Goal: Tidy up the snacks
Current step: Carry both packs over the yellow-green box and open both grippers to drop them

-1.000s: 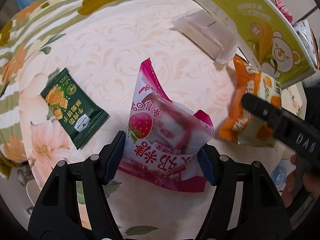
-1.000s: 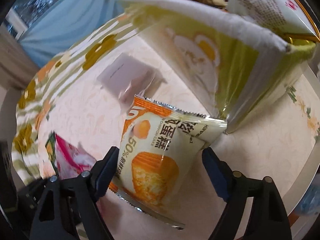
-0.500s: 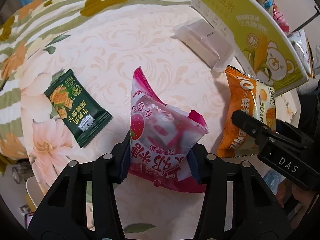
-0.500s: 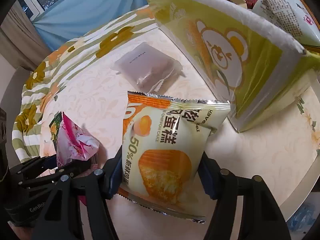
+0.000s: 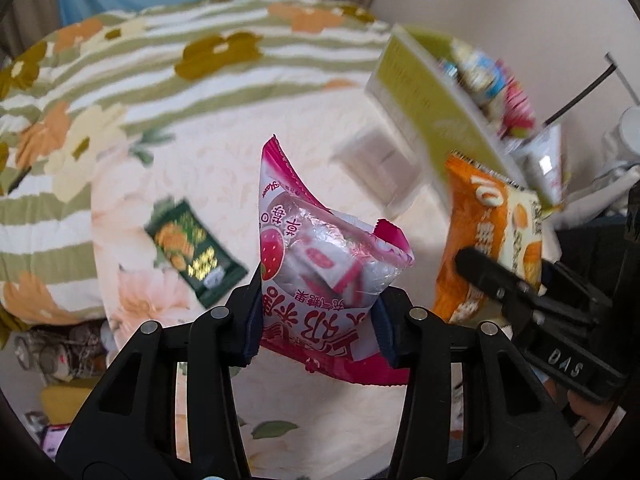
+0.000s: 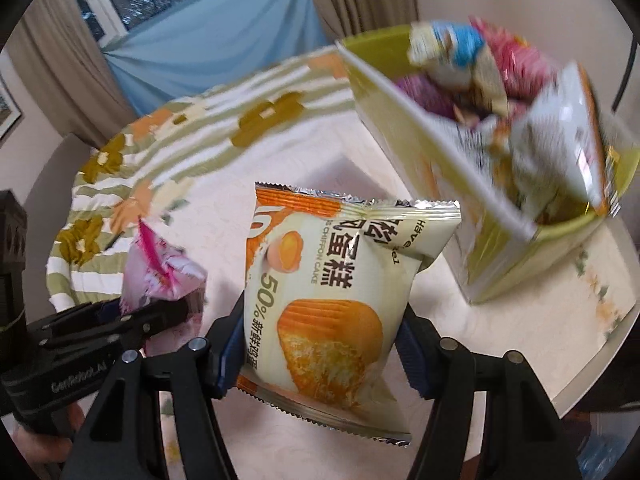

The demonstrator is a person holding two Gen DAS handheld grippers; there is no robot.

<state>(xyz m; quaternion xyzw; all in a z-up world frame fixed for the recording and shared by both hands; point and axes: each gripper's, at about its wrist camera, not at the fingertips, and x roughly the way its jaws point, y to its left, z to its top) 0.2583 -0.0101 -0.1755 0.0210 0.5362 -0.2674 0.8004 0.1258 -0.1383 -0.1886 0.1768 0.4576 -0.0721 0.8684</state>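
Observation:
My left gripper (image 5: 318, 324) is shut on a pink strawberry snack packet (image 5: 320, 256) and holds it above the table. My right gripper (image 6: 320, 344) is shut on an orange and cream chiffon cake packet (image 6: 332, 288), also lifted. In the left wrist view the cake packet (image 5: 492, 232) shows at the right. In the right wrist view the pink packet (image 6: 160, 268) shows at the left. A yellow-green box (image 6: 440, 152) holding several snacks stands at the right; it also shows in the left wrist view (image 5: 432, 112).
A green cracker packet (image 5: 192, 248) and a pale translucent packet (image 5: 380, 160) lie on the round table (image 5: 200, 152) with its floral cloth. The table's edge (image 6: 600, 360) runs close behind the box. A blue curtain hangs behind.
Both grippers closed on their packets and lifted them off the table. The cake packet has moved up toward the box.

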